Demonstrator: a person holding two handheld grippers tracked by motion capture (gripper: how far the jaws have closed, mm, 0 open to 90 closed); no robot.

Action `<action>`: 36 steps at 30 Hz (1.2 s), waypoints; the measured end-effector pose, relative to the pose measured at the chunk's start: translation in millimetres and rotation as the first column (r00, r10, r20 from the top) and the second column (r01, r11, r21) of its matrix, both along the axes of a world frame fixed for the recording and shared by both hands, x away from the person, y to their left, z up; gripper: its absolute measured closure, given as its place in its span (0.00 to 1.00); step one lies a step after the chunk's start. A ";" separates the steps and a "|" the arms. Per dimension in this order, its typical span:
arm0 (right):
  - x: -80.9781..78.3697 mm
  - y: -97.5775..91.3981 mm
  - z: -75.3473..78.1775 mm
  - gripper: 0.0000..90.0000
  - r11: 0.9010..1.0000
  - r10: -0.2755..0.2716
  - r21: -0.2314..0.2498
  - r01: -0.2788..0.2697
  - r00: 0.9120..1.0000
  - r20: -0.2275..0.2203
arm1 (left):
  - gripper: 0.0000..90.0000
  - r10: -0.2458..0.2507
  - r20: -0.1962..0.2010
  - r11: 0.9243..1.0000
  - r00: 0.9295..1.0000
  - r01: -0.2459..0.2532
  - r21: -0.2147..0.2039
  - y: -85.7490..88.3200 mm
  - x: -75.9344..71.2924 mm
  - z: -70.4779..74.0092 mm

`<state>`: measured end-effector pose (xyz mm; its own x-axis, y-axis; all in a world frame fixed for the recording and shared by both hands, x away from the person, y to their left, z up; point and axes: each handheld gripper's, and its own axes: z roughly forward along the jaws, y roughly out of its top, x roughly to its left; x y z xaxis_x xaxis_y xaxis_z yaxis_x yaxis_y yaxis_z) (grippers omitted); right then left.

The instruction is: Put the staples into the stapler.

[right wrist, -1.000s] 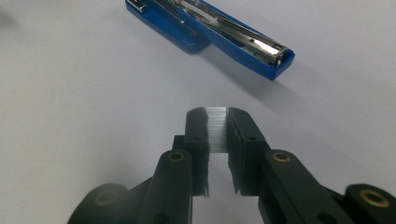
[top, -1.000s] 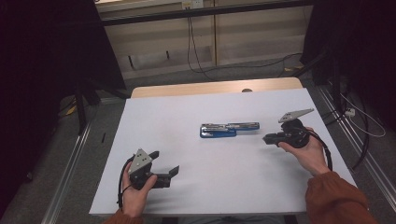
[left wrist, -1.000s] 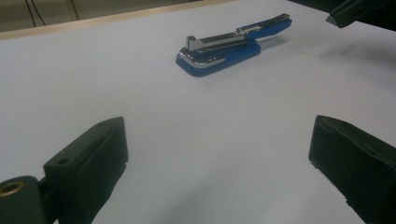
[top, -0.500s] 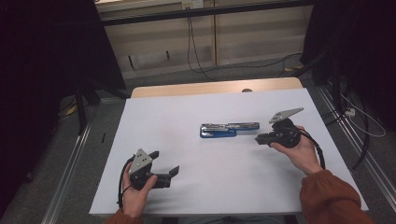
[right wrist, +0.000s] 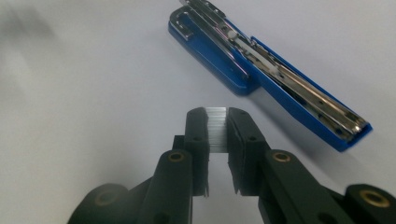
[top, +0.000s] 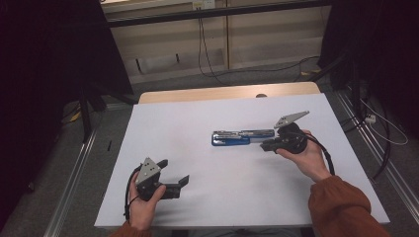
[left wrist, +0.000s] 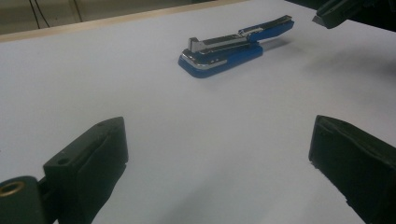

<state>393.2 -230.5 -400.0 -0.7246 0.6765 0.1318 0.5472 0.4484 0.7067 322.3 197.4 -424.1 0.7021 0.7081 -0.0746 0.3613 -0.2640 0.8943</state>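
A blue stapler [top: 237, 138] lies swung open flat at the middle of the white table, its metal staple channel facing up [right wrist: 261, 65]. In the left gripper view the stapler [left wrist: 233, 46] lies farther off, ahead. My right gripper [top: 264, 145] hovers just right of the stapler's open end, shut on a short silver strip of staples [right wrist: 217, 133] pinched between its pads [right wrist: 217, 116]. My left gripper [top: 174, 171] rests at the table's front left, jaws wide open [left wrist: 217, 144] with nothing between them, pointing toward the stapler.
The white table top [top: 197, 207] has a wooden far edge [top: 222, 93]. Metal rails run along the floor on both sides, and cables [top: 375, 128] lie on the floor at the right. The right gripper's tip [left wrist: 334, 11] shows beyond the stapler.
My right gripper has moved left across the table, closer to the stapler's open end, still holding the staple strip. The left gripper has stayed put.
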 end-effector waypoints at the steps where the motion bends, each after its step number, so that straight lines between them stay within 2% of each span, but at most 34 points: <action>1: 1.1 2.1 -0.1 0.88 1.000 0.009 0.002 -0.009 1.000 0.002 | 0.05 -0.002 0.001 1.000 1.000 0.002 0.002 0.0 0.2 -0.1; 6: 6.5 12.0 -0.7 0.88 0.999 0.038 -0.011 -0.038 0.999 0.011 | 0.05 -0.003 0.001 1.000 1.000 0.003 0.002 0.2 0.2 -0.1; 17: 19.0 31.5 2.8 0.88 0.998 0.069 0.005 -0.070 0.997 0.019 | 0.05 -0.008 -0.001 1.000 1.000 0.008 0.003 -0.2 0.1 -0.3; 27: 31.4 46.8 3.3 0.88 0.996 0.086 -0.015 -0.086 0.996 0.009 | 0.05 -0.008 0.002 1.000 1.000 0.008 -0.001 -0.1 -0.4 0.4; 36: 44.9 52.0 5.5 0.88 0.996 0.087 -0.021 -0.087 0.996 0.005 | 0.05 -0.006 0.009 1.000 1.000 0.006 -0.002 0.5 -0.6 1.1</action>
<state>438.1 -178.4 -394.5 -0.7817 0.6130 0.1144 0.5015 0.5088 0.6998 321.7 197.9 -422.9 0.7067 0.7040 -0.0698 0.3521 -0.2645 0.8978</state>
